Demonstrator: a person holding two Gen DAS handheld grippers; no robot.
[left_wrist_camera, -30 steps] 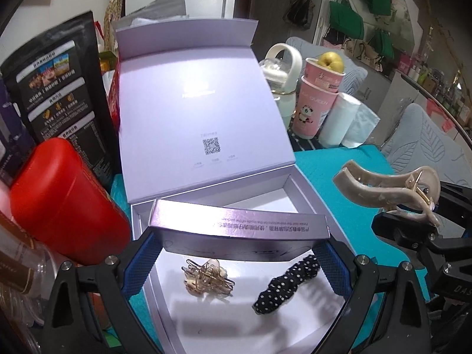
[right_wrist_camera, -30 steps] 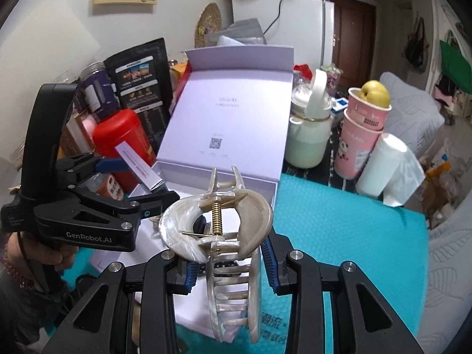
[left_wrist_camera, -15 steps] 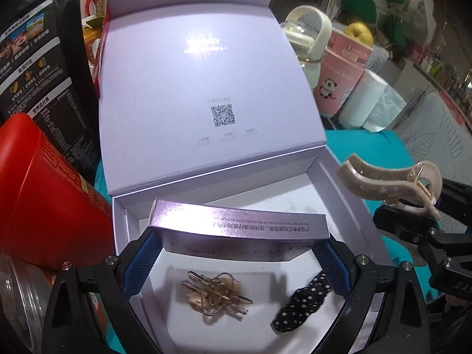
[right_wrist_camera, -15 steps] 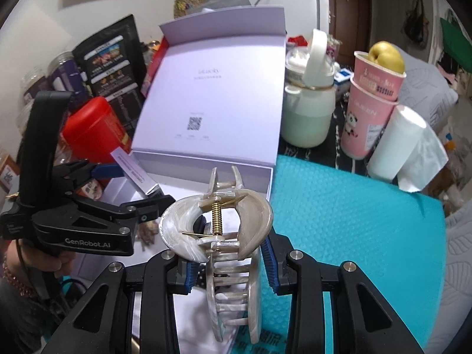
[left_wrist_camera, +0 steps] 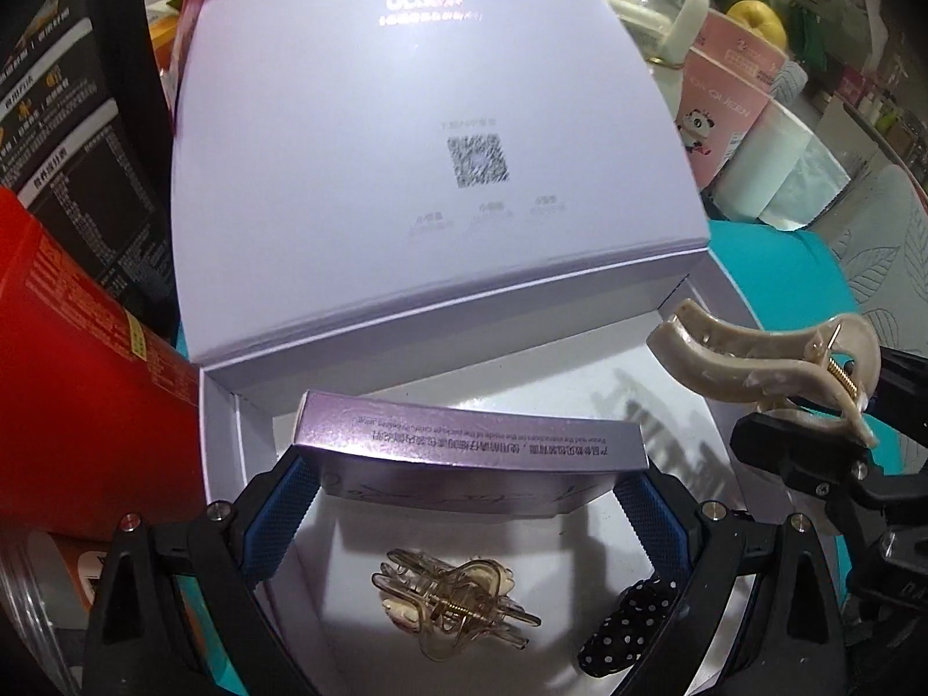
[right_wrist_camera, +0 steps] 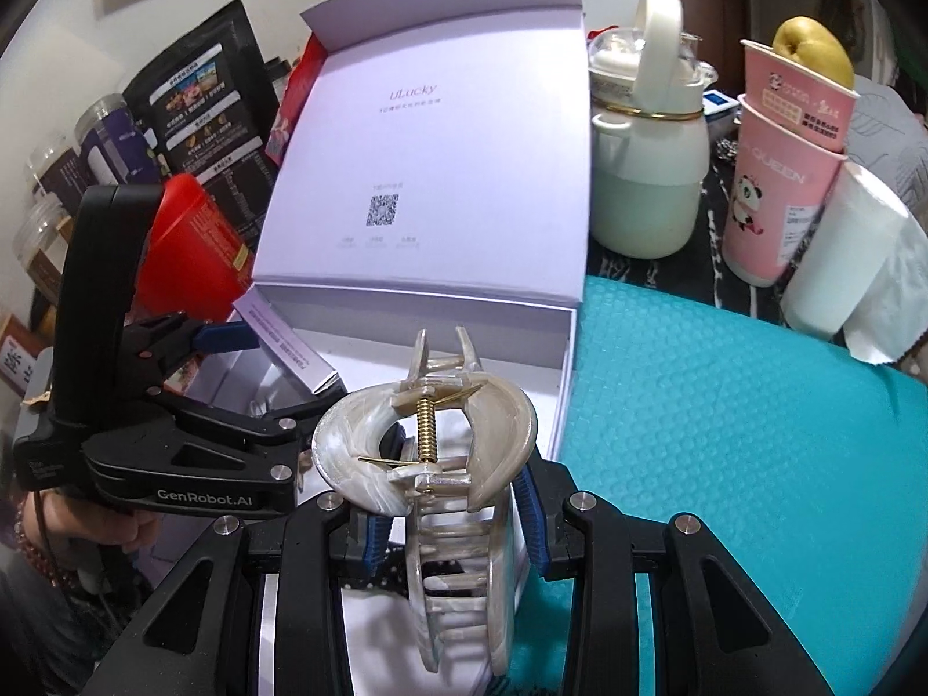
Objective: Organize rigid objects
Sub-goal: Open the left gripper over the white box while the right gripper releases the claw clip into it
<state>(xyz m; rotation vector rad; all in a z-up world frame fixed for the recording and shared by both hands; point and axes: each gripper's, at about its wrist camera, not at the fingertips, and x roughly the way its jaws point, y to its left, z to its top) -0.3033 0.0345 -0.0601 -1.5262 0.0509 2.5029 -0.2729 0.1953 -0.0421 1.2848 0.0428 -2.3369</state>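
Right gripper (right_wrist_camera: 449, 513): I have it clamped on the pearly claw clip (right_wrist_camera: 432, 464), blue ribbed pads pressing its curved handle wings; brass spring on top, teeth hanging down over the box's near right corner.
Left gripper (left_wrist_camera: 464, 490): I hold it closed on a flat lilac carton (left_wrist_camera: 470, 446), pads at both short ends, small print on the upper edge, held level above the box floor.
Box tray (left_wrist_camera: 220, 435): white rigid card, shallow, straight walls. In it I see a gold wire clip (left_wrist_camera: 449, 600) with a cream centre, and just right of it a black dotted fabric tie (left_wrist_camera: 629, 617), apart from each other.
Lid (right_wrist_camera: 441, 145): hinged at the far wall, standing open and leaning back, smooth matte lilac, QR code printed mid-panel.
Mat (right_wrist_camera: 725, 435): teal, pebbled, under and right of the box.
Far left: glossy red canister (right_wrist_camera: 194, 243), dark printed pouch (right_wrist_camera: 203, 110).
Far right: white lidded jug (right_wrist_camera: 646, 162), stacked pink cups (right_wrist_camera: 780, 174) with a yellow fruit (right_wrist_camera: 812, 49) on top, paper roll (right_wrist_camera: 852, 267).
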